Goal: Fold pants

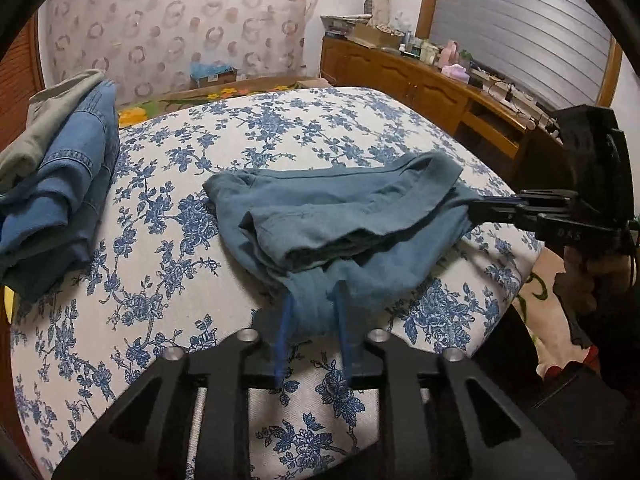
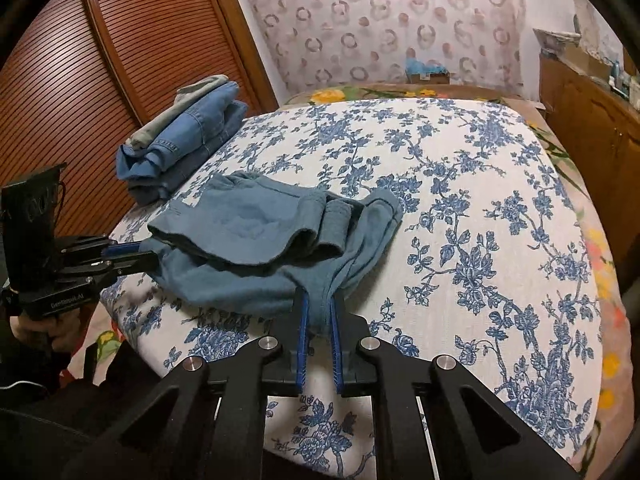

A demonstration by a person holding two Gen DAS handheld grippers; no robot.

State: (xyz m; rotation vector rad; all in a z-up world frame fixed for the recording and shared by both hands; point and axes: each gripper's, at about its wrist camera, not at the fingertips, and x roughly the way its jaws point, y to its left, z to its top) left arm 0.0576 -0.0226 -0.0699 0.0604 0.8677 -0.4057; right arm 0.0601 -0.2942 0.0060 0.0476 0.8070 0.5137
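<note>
Two tools, left tool (image 1: pixel 314 304) and right tool (image 2: pixel 318 306), clamp one pants (image 1: pixel 340 216).

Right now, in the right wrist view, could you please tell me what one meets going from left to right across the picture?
Left gripper pinching the cloth → stack of folded clothes → blue-grey pants → right gripper shut on the pants' near edge → floral bedspread → wooden cabinet.
</note>
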